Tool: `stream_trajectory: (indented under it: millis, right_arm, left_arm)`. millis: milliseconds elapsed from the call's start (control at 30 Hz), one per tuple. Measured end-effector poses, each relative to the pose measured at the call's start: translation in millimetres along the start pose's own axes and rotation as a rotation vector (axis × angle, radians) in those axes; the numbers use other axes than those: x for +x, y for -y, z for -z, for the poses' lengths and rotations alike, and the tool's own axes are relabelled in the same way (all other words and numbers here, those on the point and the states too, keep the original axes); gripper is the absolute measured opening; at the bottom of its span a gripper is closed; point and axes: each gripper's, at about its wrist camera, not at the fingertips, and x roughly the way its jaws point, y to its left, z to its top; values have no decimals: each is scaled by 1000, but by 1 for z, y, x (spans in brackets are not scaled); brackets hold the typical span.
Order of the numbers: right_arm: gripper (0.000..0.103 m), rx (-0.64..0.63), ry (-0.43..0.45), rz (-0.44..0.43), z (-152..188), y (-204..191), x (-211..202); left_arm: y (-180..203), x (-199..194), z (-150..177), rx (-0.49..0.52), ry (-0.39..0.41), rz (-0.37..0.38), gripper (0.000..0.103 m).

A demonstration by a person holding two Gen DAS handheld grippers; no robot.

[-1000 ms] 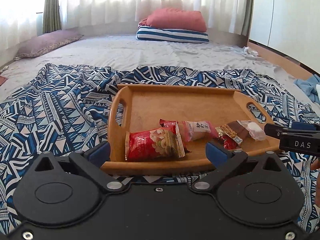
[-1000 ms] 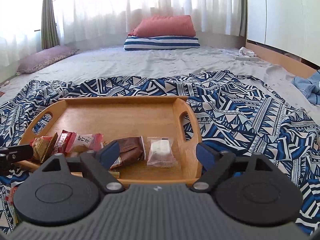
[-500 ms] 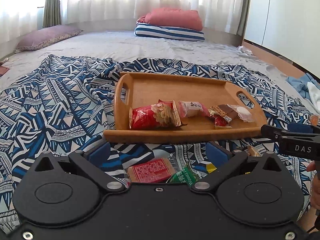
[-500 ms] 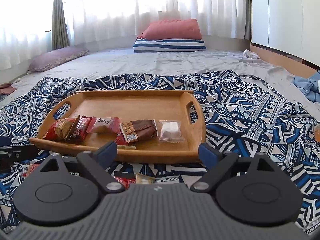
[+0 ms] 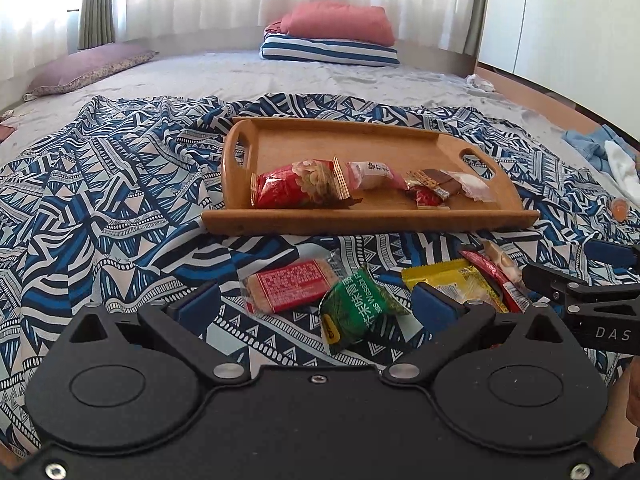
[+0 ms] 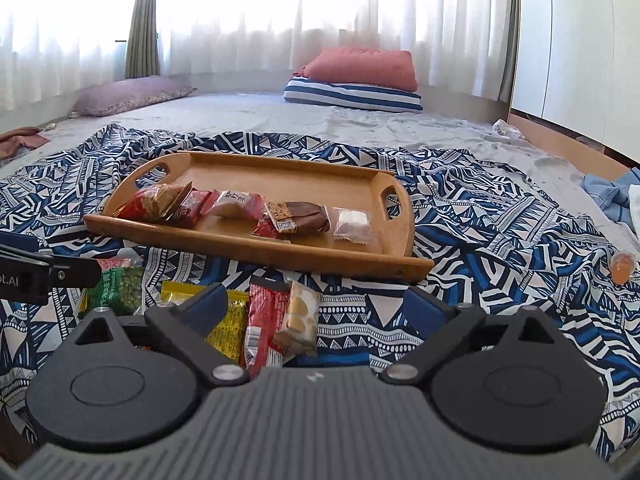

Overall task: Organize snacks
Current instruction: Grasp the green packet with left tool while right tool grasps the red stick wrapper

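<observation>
A wooden tray lies on the patterned blanket and holds several snack packets, among them a red bag and a clear-wrapped sweet. Loose snacks lie on the blanket in front of the tray: a red biscuit pack, a green pack, a yellow pack, a red bar and a small biscuit pack. My left gripper is open and empty above the red biscuit and green packs. My right gripper is open and empty above the red bar and small biscuit pack.
The blue and white blanket covers a grey bed. Pillows lie at the far end, a purple cushion at the left. An orange jelly cup lies at the right. Blue cloth sits at the bed's right edge.
Both grippers have pulled back from the tray toward the near side. The loose snacks in front of the tray have come into view. Both stay open.
</observation>
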Motion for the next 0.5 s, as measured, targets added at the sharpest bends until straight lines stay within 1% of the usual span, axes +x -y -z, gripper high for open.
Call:
stream_trajectory:
  millis: [233,500]
  right_arm:
    - [101,6,-11,-1,13,-1,-9]
    - [101,-19,-15,-19,25,-10,-17]
  left_arm:
    - [0,1,9,0,-16,5,100]
    - [2,8,10,14,-24,22,90]
